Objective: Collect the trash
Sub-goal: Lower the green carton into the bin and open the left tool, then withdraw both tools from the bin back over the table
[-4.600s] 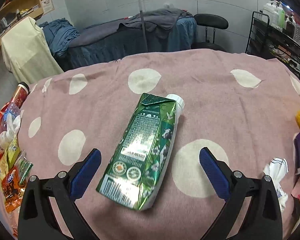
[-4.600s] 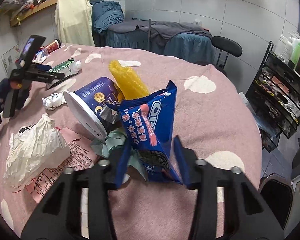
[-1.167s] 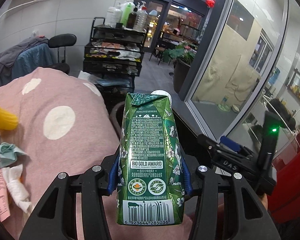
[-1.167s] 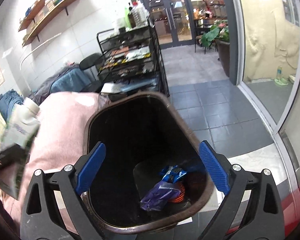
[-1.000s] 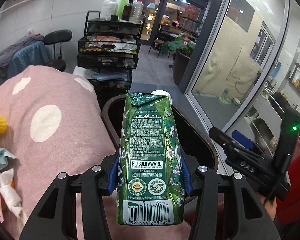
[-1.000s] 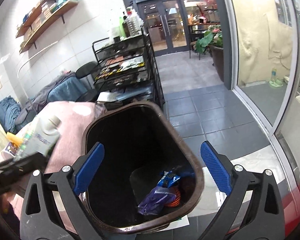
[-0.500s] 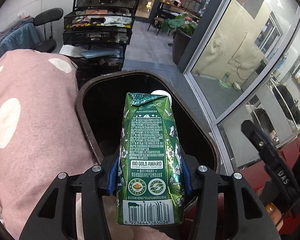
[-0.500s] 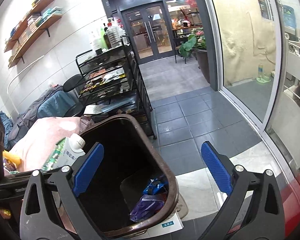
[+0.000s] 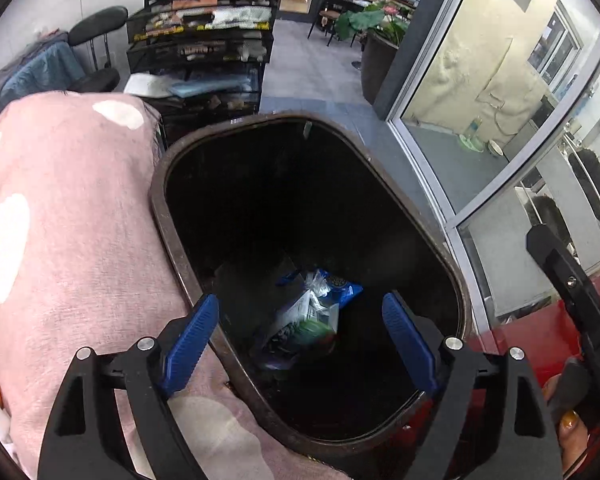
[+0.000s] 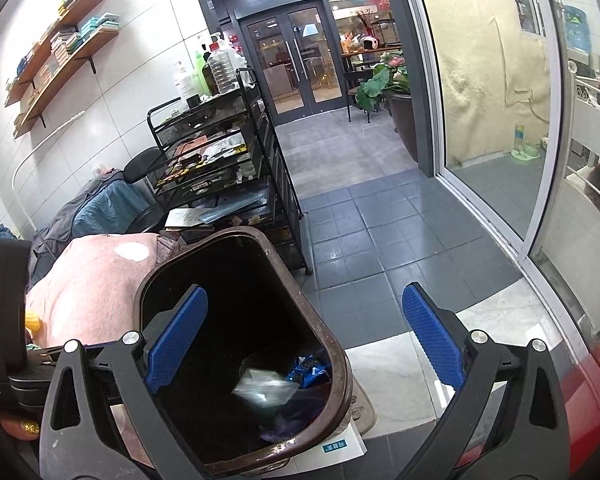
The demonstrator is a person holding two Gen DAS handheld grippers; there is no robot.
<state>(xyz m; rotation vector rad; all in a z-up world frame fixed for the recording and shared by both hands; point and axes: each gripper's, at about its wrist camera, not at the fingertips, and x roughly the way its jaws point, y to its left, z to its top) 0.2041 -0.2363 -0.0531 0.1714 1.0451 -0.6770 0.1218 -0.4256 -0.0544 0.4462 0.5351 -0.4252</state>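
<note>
Beside the pink counter (image 9: pixel 72 216) stands a brown bin (image 9: pixel 168 224), the green carton (image 9: pixel 304 330) lying inside among wrappers, below the left claw (image 9: pixel 300 338), just sprung wide, and the spread, empty right claw (image 10: pixel 300 336).

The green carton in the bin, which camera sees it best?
The left wrist view: it looks straight down into the bin and shows the green carton lying on the other trash, between the open fingers. The right wrist view shows only a pale blur there.
</note>
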